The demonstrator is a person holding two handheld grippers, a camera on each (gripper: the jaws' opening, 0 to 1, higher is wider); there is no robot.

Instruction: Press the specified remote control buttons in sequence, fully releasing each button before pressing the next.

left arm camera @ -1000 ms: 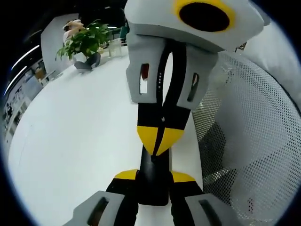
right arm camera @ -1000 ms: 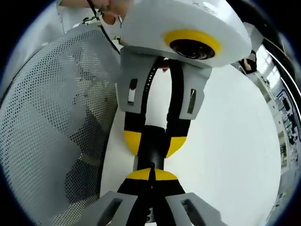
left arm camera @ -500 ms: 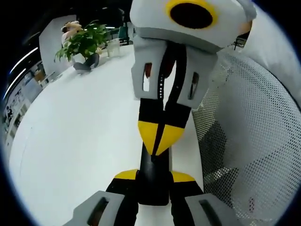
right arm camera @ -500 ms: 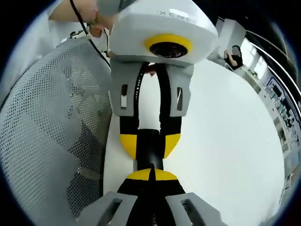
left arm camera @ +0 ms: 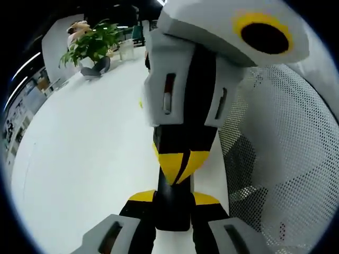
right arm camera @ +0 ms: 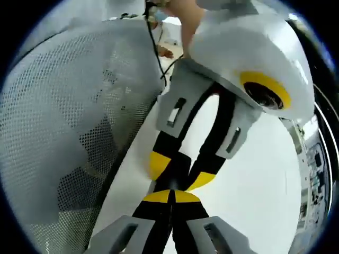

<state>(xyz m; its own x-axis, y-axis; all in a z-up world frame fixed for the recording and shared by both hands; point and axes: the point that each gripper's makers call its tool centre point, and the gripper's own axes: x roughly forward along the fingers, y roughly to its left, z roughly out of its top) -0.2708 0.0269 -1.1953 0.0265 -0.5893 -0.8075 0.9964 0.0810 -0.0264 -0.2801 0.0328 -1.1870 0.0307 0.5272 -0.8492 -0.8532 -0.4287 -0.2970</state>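
So the left gripper (left arm camera: pixel 173 198) has its jaws part way open and clamped on the sides of a slim black remote (left arm camera: pixel 172 214). The remote's held up above the white table (left arm camera: pixel 79 159), with a mesh chair back (left arm camera: pixel 286 159) just beside it.

The right gripper (right arm camera: pixel 169 197) has its jaws pinched together with nothing in them, and the yellow tips are on the remote's top face or near enough.

I can't see any buttons, they're all hidden behind the tips. That's my worry: a blunt double tip could easily mash two keys at once or land on the wrong one. A hard push could also make the remote slide or pivot in that side grip. And a lazy lift-off wouldn't count as a full release.
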